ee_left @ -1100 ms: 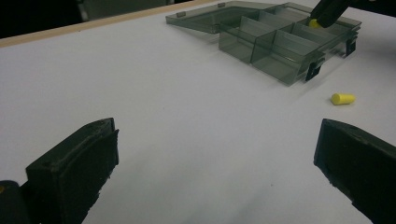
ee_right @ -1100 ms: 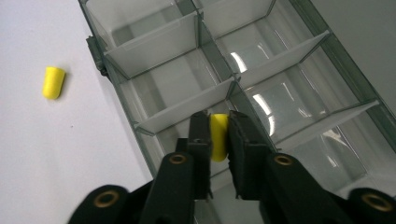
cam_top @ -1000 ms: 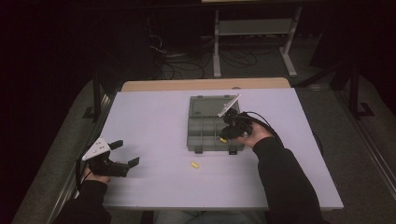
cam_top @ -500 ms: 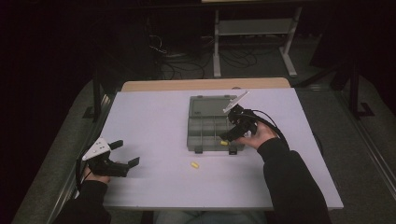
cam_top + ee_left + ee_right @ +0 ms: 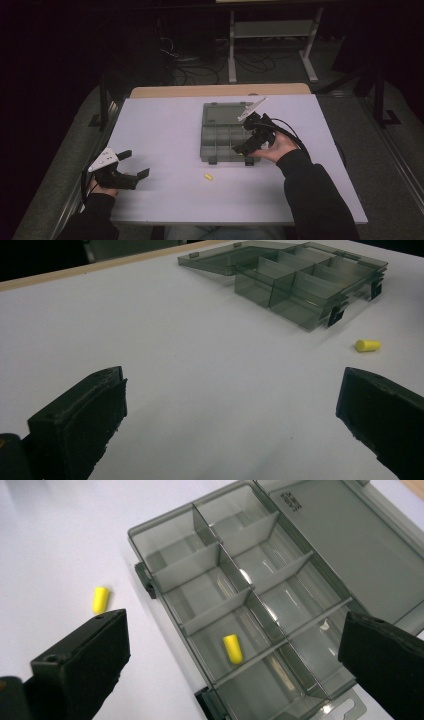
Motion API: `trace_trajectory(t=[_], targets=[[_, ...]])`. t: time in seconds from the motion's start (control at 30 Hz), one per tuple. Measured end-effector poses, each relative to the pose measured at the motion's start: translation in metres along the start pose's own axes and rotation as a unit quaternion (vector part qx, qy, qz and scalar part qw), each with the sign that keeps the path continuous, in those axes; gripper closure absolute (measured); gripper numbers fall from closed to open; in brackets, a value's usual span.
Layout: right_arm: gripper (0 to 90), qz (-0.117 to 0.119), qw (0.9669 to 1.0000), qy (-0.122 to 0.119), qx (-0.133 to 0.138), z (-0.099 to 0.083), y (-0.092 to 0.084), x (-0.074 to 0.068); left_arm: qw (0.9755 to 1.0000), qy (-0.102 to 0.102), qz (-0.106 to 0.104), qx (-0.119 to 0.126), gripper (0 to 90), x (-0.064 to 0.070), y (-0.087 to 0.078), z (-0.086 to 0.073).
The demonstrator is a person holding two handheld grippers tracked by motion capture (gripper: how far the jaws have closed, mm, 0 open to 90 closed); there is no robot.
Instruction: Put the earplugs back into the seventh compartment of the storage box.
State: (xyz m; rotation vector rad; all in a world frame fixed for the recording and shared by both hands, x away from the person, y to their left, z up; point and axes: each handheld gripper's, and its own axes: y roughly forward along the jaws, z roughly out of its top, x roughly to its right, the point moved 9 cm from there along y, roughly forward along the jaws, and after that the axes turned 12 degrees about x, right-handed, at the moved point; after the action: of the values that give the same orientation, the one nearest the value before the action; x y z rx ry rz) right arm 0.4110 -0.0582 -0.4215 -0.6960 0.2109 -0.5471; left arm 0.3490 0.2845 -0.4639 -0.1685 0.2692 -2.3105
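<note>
While the right gripper [image 5: 235, 665] hangs wide open over the organizer box [image 5: 280, 580], one yellow earplug [image 5: 233, 649] lies loose in a compartment below.

Its jaws have just been opening, nothing between them — the plug sits in a near-row cell, clear of the pads. A second earplug [image 5: 208, 177] lies on the white table [image 5: 160, 125] just in front of the box, whose lid lies flat behind. Well apart at the table's near-left edge, the left gripper [image 5: 131, 165] rests open and empty — the box's far cells are hard to read.
</note>
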Motion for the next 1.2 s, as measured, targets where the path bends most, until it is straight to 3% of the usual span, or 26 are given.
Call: trace_trajectory(t=[0.67,1.2], targets=[[0.0,0.043,0.9983,-0.038,0.002,0.013,0.016,-0.043,1.0,0.0,0.0,0.001,0.0,0.0,0.0,0.0],[0.0,0.075,0.9954,-0.058,-0.016,0.006,0.042,-0.071,1.0,0.001,-0.001,0.0,0.0,0.0,0.0,0.0]])
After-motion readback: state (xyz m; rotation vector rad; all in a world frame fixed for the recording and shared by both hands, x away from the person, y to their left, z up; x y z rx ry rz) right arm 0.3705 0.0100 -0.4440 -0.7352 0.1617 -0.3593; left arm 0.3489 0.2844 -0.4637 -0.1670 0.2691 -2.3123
